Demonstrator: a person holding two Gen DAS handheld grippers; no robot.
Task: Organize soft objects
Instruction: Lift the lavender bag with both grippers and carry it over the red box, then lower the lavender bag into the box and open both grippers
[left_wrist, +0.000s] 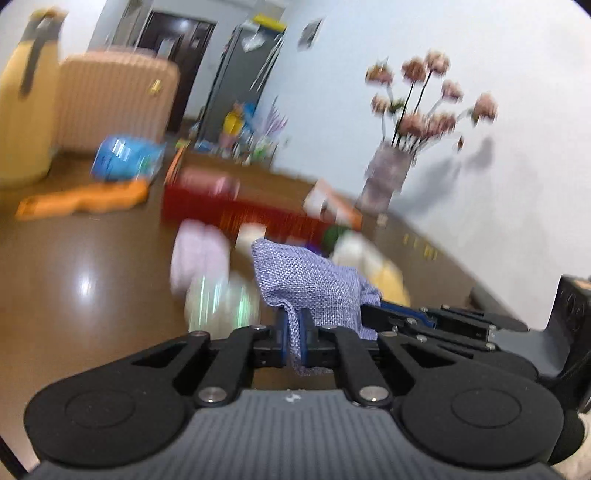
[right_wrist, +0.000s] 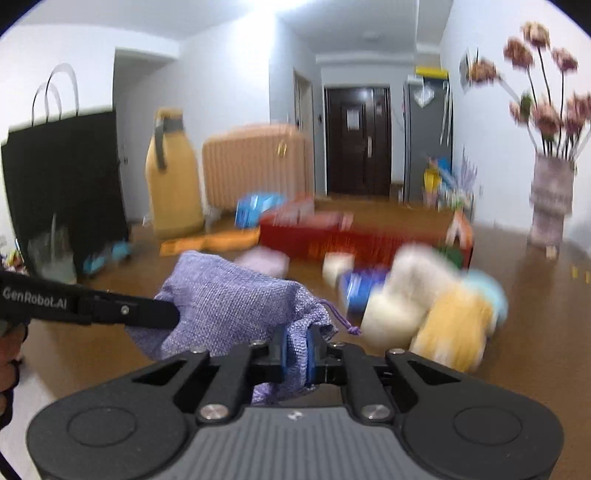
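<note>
A purple woven drawstring pouch (left_wrist: 310, 284) is held between both grippers above the brown table. My left gripper (left_wrist: 294, 338) is shut on one edge of it. My right gripper (right_wrist: 295, 350) is shut on the other edge of the pouch (right_wrist: 236, 295), near its drawstring. The right gripper's arm shows at the right of the left wrist view (left_wrist: 443, 325); the left gripper's arm reaches in from the left of the right wrist view (right_wrist: 92, 304). Blurred soft items lie beyond: a pink one (left_wrist: 199, 254), cream ones (right_wrist: 406, 295) and a yellow one (right_wrist: 454, 328).
A red basket (right_wrist: 351, 240) stands behind the soft items. A flower vase (right_wrist: 550, 206) stands at the right by the wall. An orange cloth (left_wrist: 85, 199), a blue packet (left_wrist: 125, 157), a yellow bottle (right_wrist: 171, 184), a beige suitcase (right_wrist: 255, 162) and a black bag (right_wrist: 62, 184) are at the left.
</note>
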